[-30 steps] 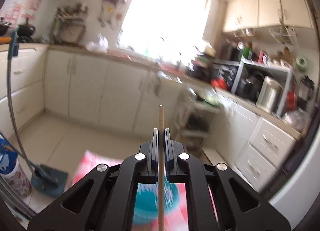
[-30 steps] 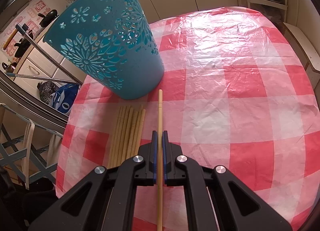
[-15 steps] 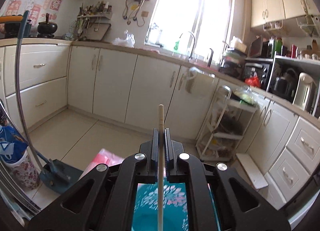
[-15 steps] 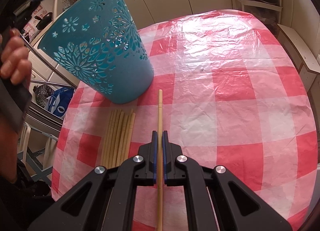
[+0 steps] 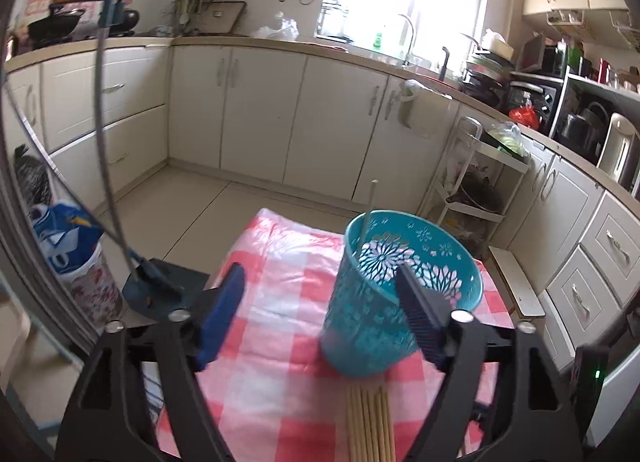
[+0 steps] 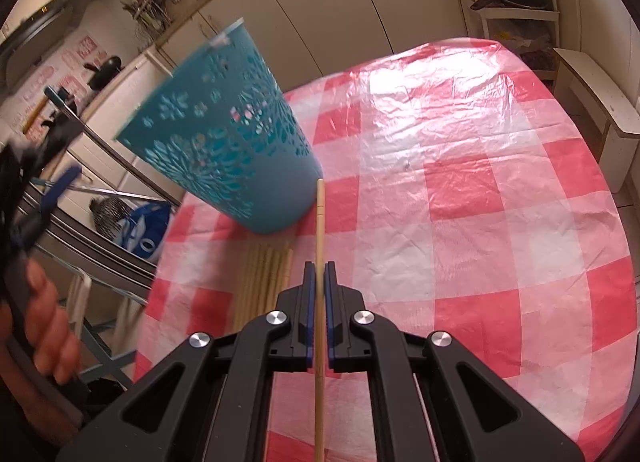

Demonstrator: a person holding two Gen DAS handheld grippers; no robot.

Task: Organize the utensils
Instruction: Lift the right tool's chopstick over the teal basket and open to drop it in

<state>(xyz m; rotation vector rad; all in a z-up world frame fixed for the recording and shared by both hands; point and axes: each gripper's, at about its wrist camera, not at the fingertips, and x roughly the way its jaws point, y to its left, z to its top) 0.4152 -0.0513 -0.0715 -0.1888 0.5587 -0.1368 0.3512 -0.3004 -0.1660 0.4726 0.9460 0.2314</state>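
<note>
between our right fingers (image 6: 308,314) we see a smooth, pale wooden chopstick (image 6: 319,246); ahead of them a matt teal plastic basket (image 6: 224,149) on a glossy, crinkled plastic tablecloth (image 6: 460,189).

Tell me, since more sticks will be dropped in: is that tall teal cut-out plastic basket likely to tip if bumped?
Probably yes. The tall teal cut-out plastic basket narrows to a small base and is pierced all over, so it looks light and top-heavy. It holds just one thin stick leaning on its rim, adding little ballast. The glossy red-and-white checked plastic tablecloth might let it slide.
</note>
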